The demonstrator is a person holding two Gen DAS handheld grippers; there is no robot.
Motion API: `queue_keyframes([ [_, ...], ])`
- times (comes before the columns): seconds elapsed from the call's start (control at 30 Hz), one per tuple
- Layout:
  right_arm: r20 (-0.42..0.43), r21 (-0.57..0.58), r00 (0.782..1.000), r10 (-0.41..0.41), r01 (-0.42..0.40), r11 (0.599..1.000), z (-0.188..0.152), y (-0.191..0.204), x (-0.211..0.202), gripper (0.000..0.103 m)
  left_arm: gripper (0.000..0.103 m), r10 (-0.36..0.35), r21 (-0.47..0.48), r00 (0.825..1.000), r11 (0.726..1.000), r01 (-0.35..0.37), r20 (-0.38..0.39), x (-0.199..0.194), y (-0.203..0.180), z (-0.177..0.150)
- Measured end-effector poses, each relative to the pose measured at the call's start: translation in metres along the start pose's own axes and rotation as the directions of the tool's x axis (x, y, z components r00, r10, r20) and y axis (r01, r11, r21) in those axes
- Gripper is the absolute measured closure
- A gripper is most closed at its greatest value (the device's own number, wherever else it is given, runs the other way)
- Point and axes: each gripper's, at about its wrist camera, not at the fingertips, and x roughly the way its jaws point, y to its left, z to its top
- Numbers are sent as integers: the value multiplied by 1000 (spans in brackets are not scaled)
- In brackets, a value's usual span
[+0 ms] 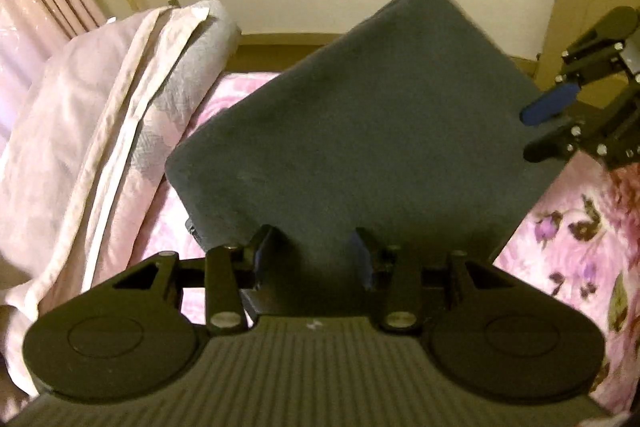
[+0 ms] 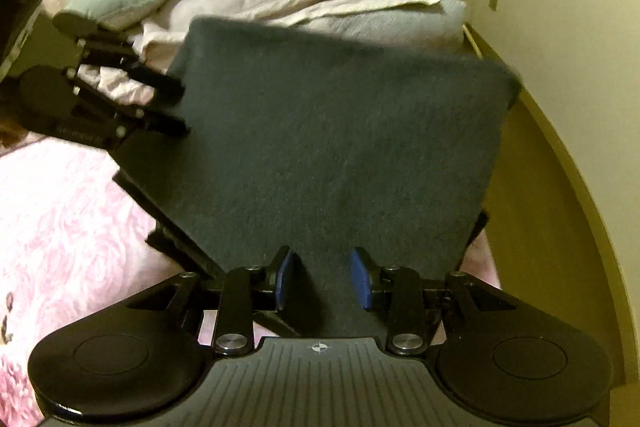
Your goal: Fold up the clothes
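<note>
While the dark cloth (image 1: pixel 360 131) hangs in the air above the flowered bedspread (image 1: pixel 568 247), both grippers sit at its near edge. It is already a neat rectangle, apparently doubled, with a thick rounded fold along one side. That would suit either a garment being carried to its place or one about to be folded again.

In its own camera the left gripper (image 1: pixel 316 255) shows its jaws parted with the cloth's edge running between them. In the right camera, though, its fingers look pressed close at the cloth's left edge, so whether it pinches the fabric cannot be told. The right gripper (image 2: pixel 323 277) is the same puzzle: blue pads (image 2: pixel 286 277) stand apart around the hem, and the motion blur hides any contact. The cloth probably rests flat across the fingers to stay smooth.

A heap of pale bedding (image 1: pixel 92 115) lies close on the left and the wall rises behind, so the open room is the bedspread below and toward the right.
</note>
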Motion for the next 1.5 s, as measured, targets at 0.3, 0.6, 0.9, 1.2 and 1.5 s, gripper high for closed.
queue_keyframes([
  [0.3,139,198,987,-82,53,979,66,-60,12,31,66,-11,-189,999,982,17,32,28,52,45],
  [0.6,68,292,995,-75,52,955,71,-85,55,31,67,20,-233,1000,972,-22,-13,45,62,25],
  [0.9,147,49,983,-106,100,994,36,-21,-6,31,69,-13,-225,1000,974,8,-24,19,31,-8],
  [1.2,55,16,994,-90,89,996,-6,10,12,31,68,-32,-233,999,972,25,-30,-10,5,-32],
  [1.5,139,31,980,-144,141,990,-18,31,-35,4,43,42,-327,999,944,-49,-30,-58,-7,-40],
])
